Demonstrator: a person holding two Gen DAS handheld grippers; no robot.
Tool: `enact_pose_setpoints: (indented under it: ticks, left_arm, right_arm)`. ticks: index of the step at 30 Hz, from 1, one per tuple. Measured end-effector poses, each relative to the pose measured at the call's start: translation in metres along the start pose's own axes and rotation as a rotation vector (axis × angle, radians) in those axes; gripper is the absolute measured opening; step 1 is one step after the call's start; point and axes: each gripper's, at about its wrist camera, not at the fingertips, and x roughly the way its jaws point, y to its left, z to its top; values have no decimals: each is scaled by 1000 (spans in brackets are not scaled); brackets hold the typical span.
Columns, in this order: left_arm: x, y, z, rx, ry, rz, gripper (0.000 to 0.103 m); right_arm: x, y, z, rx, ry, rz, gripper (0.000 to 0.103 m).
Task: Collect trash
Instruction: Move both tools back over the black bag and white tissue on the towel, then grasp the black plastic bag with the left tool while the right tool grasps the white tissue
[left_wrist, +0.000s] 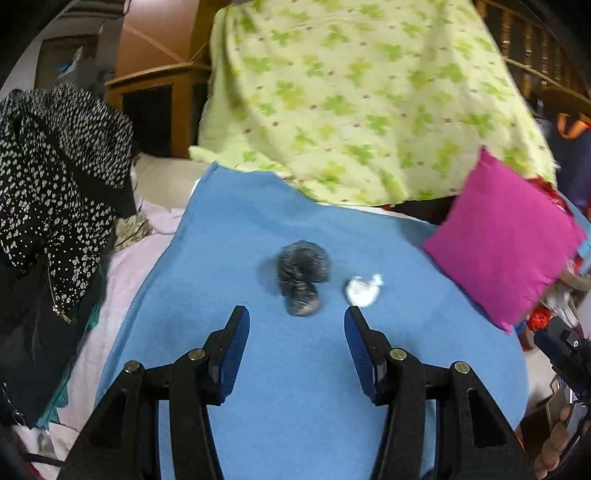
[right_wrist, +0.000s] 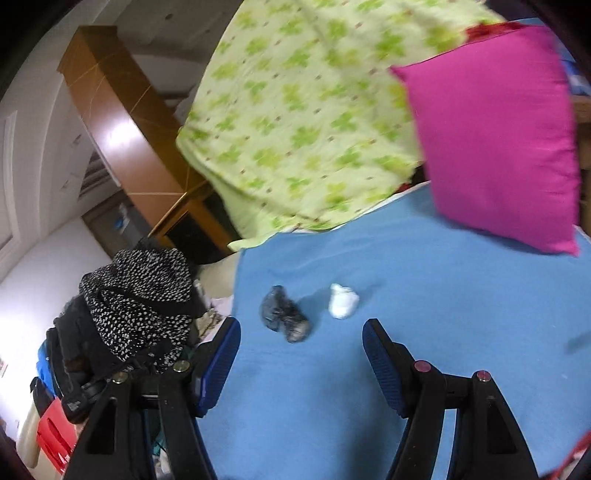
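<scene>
I see a plain blue blanket, a solid magenta cushion, a pale green leaf-print sheet, dark grey wad, white wad.

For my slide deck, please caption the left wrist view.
Open left gripper above blue blanket, facing dark crumpled bag and white paper wad.

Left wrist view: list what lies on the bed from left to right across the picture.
Black-and-white spotted garment → dark crumpled bag → white paper wad → magenta cushion. The bag and the wad lie on the blue blanket.
</scene>
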Motion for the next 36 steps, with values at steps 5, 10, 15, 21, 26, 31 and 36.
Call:
enact_pose_setpoints:
  ticks: [5, 10, 15, 21, 26, 31, 36]
  left_arm:
    - [54, 8, 28, -75, 57, -30, 54]
    - [130, 0, 52, -123, 98, -28, 54]
    - [208, -12, 39, -70, 176, 37, 54]
    - [262, -11, 7, -76, 288, 57, 54]
    - [280, -20, 2, -79, 336, 8, 54]
    - [289, -14, -2, -85, 322, 37, 35]
    - [273, -12, 0, -73, 258, 106, 26]
  right_arm:
    - [69, 14, 27, 6, 10, 24, 72]
    - [153, 4, 59, 22, 25, -2, 72]
    - [239, -40, 48, 86, 103, -36, 72]
    - [306, -93, 15, 129, 238, -131, 72]
    - [322, -112, 5, 227, 294, -71, 58]
    - [334, -111, -6, 227, 372, -81, 38]
    - [320, -109, -3, 218, 322, -70, 32]
